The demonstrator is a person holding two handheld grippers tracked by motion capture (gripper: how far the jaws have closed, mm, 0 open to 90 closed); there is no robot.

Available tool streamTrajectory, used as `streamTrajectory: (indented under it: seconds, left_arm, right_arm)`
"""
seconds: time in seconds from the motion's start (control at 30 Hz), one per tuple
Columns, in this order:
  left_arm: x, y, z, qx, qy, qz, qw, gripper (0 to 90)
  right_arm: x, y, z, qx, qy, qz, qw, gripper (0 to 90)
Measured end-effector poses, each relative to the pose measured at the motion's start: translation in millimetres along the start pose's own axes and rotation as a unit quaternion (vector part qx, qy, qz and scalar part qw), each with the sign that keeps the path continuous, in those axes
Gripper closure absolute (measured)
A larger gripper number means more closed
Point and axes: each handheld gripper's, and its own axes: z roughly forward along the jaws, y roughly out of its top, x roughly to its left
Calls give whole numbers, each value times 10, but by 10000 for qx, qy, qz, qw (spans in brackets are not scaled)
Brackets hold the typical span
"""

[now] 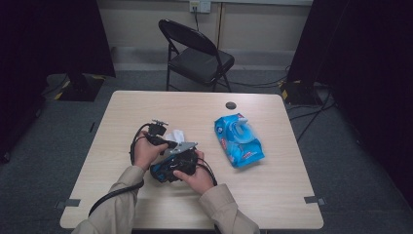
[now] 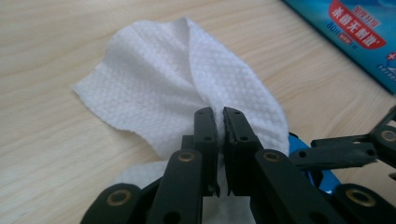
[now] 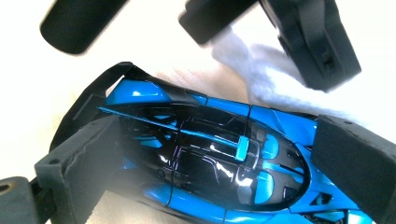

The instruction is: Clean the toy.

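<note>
Pale wooden table (image 1: 272, 195) underneath; left gripper (image 2: 219, 122) jaws pinched tight on one white wipe (image 2: 187, 88) spread on the wood; right gripper (image 3: 210, 163) jaws clamp one blue-and-black toy car (image 3: 210, 154) — nose to tail; one blue wipe pack (image 1: 238, 140) lies nearby.

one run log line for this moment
left hand-held gripper: shut on white textured wipe | right hand-held gripper: shut on glossy blue-black toy car

White wipe (image 2: 187, 79) pinched, blue toy car (image 3: 210, 158) clamped
</note>
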Motion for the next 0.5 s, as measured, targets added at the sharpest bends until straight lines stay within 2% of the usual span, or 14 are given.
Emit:
streamTrajectory:
  seconds: [0.2, 0.47, 0.5]
  left_arm:
    - [78, -58, -236, -126, 49, -14, 9999, 849]
    - [170, -193, -457, -213, 64, -47, 9997, 849]
    - [179, -213, -478, -251, 55, -101, 9996, 850]
  right_arm:
    - [2, 3, 1, 8, -1, 8, 10000, 19]
    - [8, 2, 2, 7, -5, -10, 10000, 19]
    - [8, 4, 2, 17, -4, -6, 10000, 18]
